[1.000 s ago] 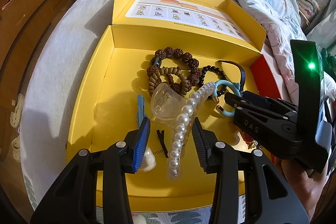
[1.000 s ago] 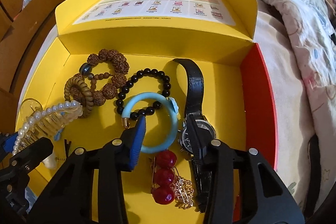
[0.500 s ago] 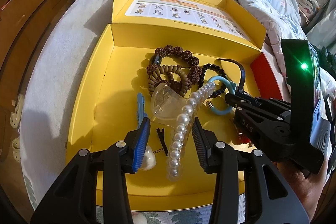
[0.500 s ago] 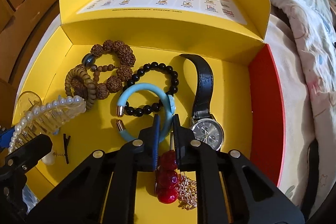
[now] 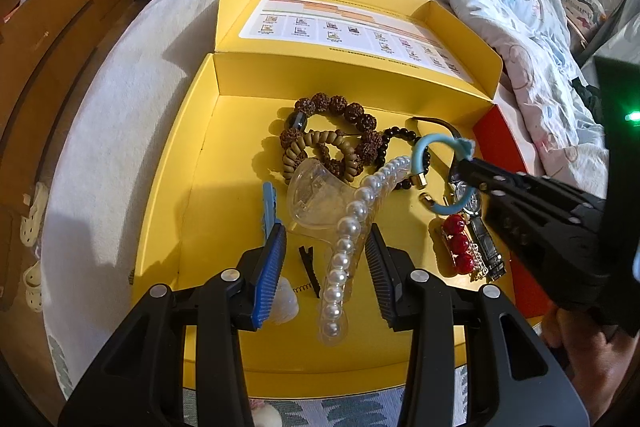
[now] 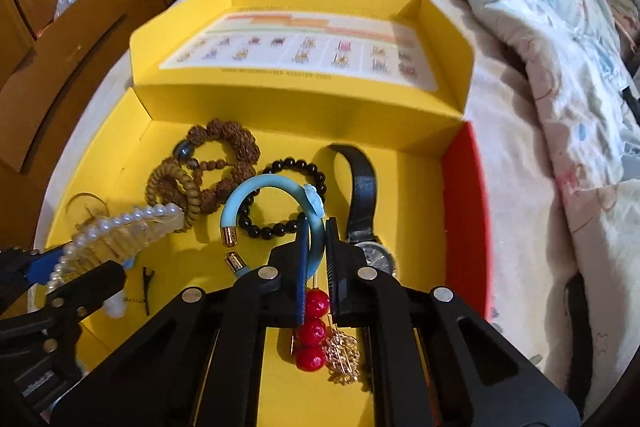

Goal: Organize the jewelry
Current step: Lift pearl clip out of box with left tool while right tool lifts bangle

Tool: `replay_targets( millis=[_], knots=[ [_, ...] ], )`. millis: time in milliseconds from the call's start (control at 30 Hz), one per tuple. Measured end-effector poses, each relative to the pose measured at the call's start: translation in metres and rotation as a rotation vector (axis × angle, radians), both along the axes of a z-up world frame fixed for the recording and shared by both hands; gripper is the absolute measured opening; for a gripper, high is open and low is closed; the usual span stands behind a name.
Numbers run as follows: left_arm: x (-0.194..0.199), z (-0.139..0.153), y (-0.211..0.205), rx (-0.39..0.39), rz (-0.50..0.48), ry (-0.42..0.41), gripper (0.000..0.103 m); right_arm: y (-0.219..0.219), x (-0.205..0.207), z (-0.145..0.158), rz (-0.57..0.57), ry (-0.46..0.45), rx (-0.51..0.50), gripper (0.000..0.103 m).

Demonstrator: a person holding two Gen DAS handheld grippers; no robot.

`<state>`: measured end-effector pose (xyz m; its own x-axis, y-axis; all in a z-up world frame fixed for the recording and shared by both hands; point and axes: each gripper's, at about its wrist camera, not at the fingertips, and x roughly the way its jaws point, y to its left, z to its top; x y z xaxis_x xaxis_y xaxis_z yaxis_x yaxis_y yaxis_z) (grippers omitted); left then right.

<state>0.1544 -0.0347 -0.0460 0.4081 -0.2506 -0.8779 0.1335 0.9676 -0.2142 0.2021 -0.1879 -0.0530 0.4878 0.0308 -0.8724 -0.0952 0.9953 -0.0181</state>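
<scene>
Right gripper [image 6: 316, 247] angled down, clamped on blue bangle [image 6: 272, 187] | left gripper [image 5: 326, 259] angled down, fingers apart astride pearl clip [image 5: 348, 239]

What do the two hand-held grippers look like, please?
Both are black plastic with silver screws. On each, the left gripper and the right gripper, one finger has a blue ribbed pad and the other a dark ribbed pad. The right one's body shows a green light.
</scene>
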Motion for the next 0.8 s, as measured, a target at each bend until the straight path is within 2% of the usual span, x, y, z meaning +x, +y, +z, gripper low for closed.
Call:
replay_targets(
  millis=[267,500,700,800],
  knots=[
    [-0.012,0.014,0.007,0.02,0.013,-0.044,0.042,-0.009,-0.025,0.034,-0.005,-0.068,0.011,0.009],
    [-0.041,0.037,0.016,0.057,0.021,-0.114,0.042,-0.022,-0.059,0.061,-0.011,-0.122,0.035,0.009],
    [-0.066,0.051,0.021,0.105,0.029,-0.176,0.042,-0.044,-0.088,0.073,-0.043,-0.14,0.041,0.009],
    [-0.077,0.052,0.032,0.101,0.041,-0.18,0.042,-0.057,-0.103,0.075,-0.062,-0.144,0.04,0.009]
  ],
)
